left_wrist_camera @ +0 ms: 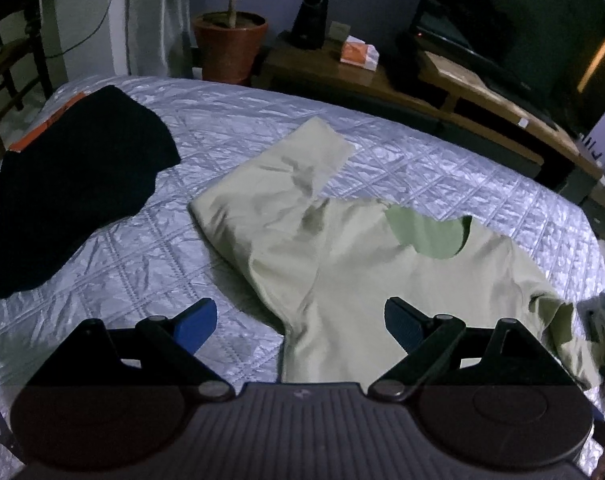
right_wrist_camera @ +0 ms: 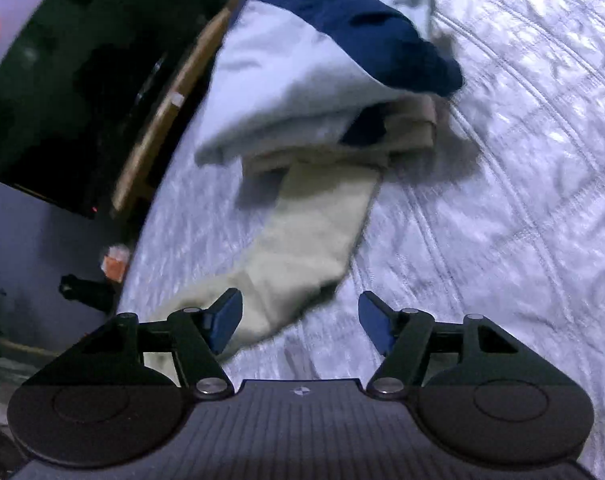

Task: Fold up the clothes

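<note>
While your left tongs (left_wrist_camera: pixel 300 322) hang released over the bed (left_wrist_camera: pixel 230 128), their blue pads wide apart and gripping nothing, the shirt (left_wrist_camera: pixel 342 272) lies spread on the quilt right below them. One sleeve (left_wrist_camera: pixel 302 156) reaches toward the far edge of the bed, and the collar (left_wrist_camera: pixel 426 236) faces the right side. A black garment (left_wrist_camera: pixel 74 184) lies near the far left corner, well apart from the shirt. Your right tongs (right_wrist_camera: pixel 300 322) are released too, with nothing between the pads; they hover over bare quilt just beside the shirt's other sleeve (right_wrist_camera: pixel 310 240). That sleeve's end runs under a stack (right_wrist_camera: pixel 310 92) of folded clothes, pale and dark blue, at the bed's edge beside a TV (right_wrist_camera: pixel 62 92).
</note>
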Available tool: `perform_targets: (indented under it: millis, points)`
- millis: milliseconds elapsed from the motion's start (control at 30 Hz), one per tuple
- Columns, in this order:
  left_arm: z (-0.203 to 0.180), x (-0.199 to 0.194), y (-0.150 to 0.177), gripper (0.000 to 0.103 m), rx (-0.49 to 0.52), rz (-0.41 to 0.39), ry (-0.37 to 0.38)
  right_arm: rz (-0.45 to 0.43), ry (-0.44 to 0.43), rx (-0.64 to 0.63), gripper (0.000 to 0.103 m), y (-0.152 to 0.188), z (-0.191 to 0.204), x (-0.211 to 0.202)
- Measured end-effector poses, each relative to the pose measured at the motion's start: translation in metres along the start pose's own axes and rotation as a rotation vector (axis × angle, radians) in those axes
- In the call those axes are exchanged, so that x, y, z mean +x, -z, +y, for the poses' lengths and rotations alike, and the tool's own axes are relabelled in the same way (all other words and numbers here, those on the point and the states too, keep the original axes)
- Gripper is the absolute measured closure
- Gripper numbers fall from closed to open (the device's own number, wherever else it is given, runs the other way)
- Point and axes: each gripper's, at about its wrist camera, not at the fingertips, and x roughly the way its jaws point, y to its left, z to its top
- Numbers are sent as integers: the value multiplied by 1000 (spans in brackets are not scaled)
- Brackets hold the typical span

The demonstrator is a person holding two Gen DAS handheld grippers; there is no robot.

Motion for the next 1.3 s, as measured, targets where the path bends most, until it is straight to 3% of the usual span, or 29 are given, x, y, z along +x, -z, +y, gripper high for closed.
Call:
perform_targets:
  millis: [200, 267, 300, 333, 500, 600, 700, 800, 867, 933, 1000, 1067, 1133, 1200, 1267, 1300]
  points:
    - [-13, 8, 3, 14, 38, 12, -9, -67, 19, -35, 32, -9, 17, 25]
    - [-16, 9, 3, 14, 42, 14, -10, -76, 39, -56, 54, -10, 22, 33]
    - [-17, 10, 3, 14, 43, 14, -9, -65, 45, -65, 86, -10, 22, 34]
    - [-18, 10, 3, 14, 45, 14, -8, -54, 51, -75, 96, -10, 21, 36]
    - [-20, 10, 4, 14, 55, 14, -4, -109, 28, -164, 98, -15, 37, 33]
    - [-18, 9, 3, 14, 47, 12, -2, -170, -64, -318, 98, -16, 81, 28]
    - [-16, 8, 3, 14, 38, 8, 1, -216, -226, -502, 98, -13, 143, 17]
    - [-13, 7, 2, 14, 30, 9, 0, -214, -473, -758, 98, 9, 210, -11]
    - [-10, 6, 0, 14, 18, 8, 2, -148, -636, -941, 98, 33, 241, -30]
    - [-7, 4, -2, 14, 6, 3, 3, 8, -775, -1098, 96, 61, 255, -39]
    - [-2, 2, -3, 14, -11, -3, 5, 174, -841, -1215, 95, 89, 250, -42]
    - [1, 1, -3, 14, -23, -5, 7, 289, -849, -1330, 96, 115, 235, -40]
    - [4, -1, -2, 14, -27, -5, 7, 315, -791, -1419, 96, 134, 218, -37]
    - [6, -2, -2, 14, -28, -5, 6, 362, -743, -1411, 91, 138, 208, -27]
    - [8, -2, -2, 14, -32, -5, 7, 382, -680, -1392, 73, 140, 195, -30]
    - [9, -2, -2, 14, -36, -4, 8, 360, -656, -1366, 54, 139, 188, -32]
